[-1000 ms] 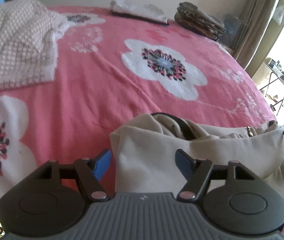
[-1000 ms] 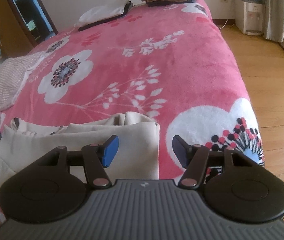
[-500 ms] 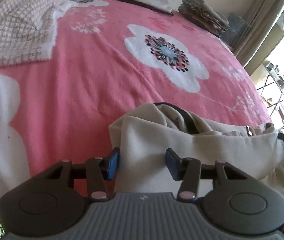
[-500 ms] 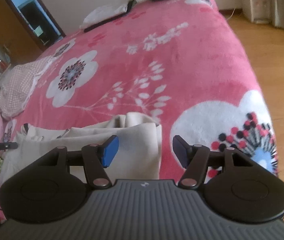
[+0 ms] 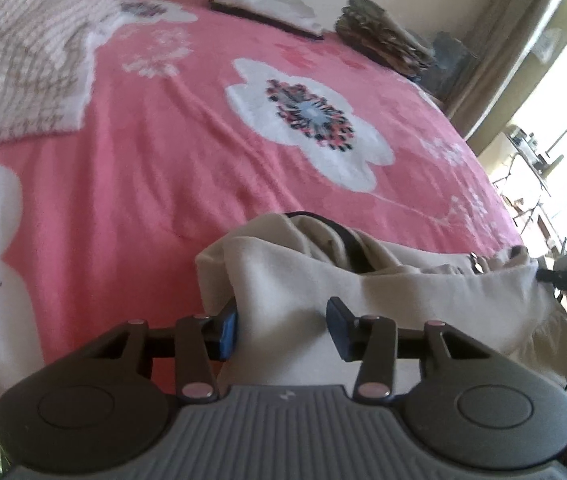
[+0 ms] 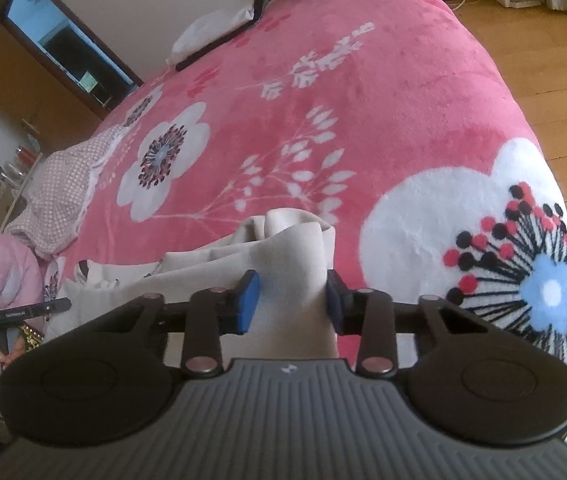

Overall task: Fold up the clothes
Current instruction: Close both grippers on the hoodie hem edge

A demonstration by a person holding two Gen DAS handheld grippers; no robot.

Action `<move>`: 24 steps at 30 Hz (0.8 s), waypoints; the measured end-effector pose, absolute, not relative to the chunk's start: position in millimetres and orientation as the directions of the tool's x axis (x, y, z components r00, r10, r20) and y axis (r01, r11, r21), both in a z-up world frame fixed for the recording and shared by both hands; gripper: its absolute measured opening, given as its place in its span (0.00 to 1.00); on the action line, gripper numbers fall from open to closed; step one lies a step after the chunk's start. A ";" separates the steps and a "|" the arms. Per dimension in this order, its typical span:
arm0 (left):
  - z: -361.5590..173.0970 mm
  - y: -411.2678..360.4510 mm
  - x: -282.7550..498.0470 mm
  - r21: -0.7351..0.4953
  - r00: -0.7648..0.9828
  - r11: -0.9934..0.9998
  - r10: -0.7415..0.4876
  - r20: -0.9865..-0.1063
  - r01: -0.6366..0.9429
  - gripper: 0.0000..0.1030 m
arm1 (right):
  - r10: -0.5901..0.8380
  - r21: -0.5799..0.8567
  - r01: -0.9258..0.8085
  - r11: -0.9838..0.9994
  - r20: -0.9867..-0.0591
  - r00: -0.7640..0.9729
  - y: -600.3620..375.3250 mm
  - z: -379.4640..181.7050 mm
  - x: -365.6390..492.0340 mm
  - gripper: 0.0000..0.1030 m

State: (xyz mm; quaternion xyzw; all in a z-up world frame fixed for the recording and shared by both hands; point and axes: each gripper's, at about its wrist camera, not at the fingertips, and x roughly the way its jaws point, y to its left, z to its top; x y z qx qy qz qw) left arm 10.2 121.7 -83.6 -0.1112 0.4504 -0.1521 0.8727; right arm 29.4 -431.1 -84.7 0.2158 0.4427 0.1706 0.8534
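Lying crosswise between both grippers, the beige garment (image 5: pixel 395 300) bunches.

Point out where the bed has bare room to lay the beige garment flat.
The free patch is the middle of the pink blanket, between the checked cloth on the left and the beige garment at the near edge. The far end is crowded: a white folded item and a stack of folded clothes.
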 end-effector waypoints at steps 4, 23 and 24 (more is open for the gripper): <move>-72.2 113.1 -1.1 -0.266 0.598 0.943 -0.331 -0.730 0.198 0.11 | 0.469 0.497 -0.120 0.859 -0.673 0.572 -429.9 -78.6 22.2 0.12; -51.9 115.2 32.9 -0.293 0.700 0.931 -0.357 -0.619 0.216 0.06 | 0.441 0.515 -0.080 0.854 -0.632 0.638 -434.3 -70.4 19.1 0.10; -56.6 115.2 37.4 -0.296 0.695 0.931 -0.356 -0.625 0.211 0.06 | 0.441 0.523 -0.066 0.850 -0.637 0.633 -436.1 -74.1 21.4 0.10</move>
